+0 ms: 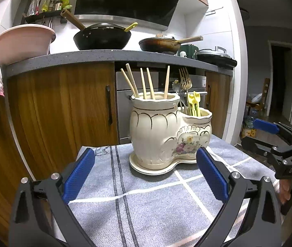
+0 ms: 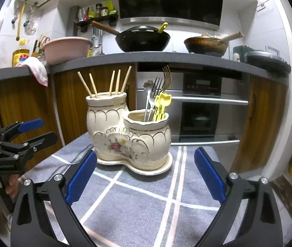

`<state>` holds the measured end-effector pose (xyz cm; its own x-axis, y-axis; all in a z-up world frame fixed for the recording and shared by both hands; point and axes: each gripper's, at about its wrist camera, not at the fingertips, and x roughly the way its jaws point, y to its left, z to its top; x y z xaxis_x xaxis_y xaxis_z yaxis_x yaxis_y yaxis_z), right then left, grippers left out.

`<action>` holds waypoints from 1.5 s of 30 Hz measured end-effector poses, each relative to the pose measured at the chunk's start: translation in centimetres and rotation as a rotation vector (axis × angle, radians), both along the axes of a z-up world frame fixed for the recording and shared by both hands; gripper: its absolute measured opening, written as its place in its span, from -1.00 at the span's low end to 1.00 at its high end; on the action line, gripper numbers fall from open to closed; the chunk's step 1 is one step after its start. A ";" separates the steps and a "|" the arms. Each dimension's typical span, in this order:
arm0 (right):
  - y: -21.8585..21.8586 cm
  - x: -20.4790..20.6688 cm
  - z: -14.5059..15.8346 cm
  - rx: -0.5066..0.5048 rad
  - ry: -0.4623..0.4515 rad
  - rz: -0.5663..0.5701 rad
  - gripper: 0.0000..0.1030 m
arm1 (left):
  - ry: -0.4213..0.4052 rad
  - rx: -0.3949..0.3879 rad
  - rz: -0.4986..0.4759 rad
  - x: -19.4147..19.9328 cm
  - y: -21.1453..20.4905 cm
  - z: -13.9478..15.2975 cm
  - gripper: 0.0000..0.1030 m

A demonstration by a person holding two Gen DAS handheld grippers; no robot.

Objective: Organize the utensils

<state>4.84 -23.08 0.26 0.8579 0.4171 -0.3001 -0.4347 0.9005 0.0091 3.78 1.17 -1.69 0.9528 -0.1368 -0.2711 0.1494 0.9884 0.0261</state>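
Note:
A cream ceramic double utensil holder (image 1: 162, 133) (image 2: 129, 135) with gold trim and a flower print stands on its saucer on a grey checked cloth. Its taller pot holds several wooden chopsticks (image 1: 146, 84) (image 2: 113, 83). Its shorter pot holds metal forks (image 1: 185, 80) (image 2: 162, 82) and yellow plastic utensils (image 1: 194, 103) (image 2: 162, 103). My left gripper (image 1: 146, 173) is open and empty, just in front of the holder. My right gripper (image 2: 146, 175) is open and empty, also in front of it. Each gripper shows at the edge of the other's view.
The cloth (image 1: 146, 205) covers a small table. Behind stand wooden cabinets (image 1: 63, 107), an oven (image 2: 201, 111) and a grey counter (image 1: 84, 58) with a pink basin (image 1: 22, 43), a black wok (image 1: 102, 37) and a brown pan (image 1: 162, 44).

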 end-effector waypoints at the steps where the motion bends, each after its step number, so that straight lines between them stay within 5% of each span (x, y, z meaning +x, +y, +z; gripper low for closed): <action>1: 0.0 -0.1 0.0 0.000 -0.007 0.000 0.87 | -0.002 0.005 -0.001 -0.1 -0.1 0.0 0.89; 45: 0.0 -0.3 0.0 0.003 -0.016 -0.002 0.90 | 0.000 0.002 0.018 0.1 0.2 -0.1 0.89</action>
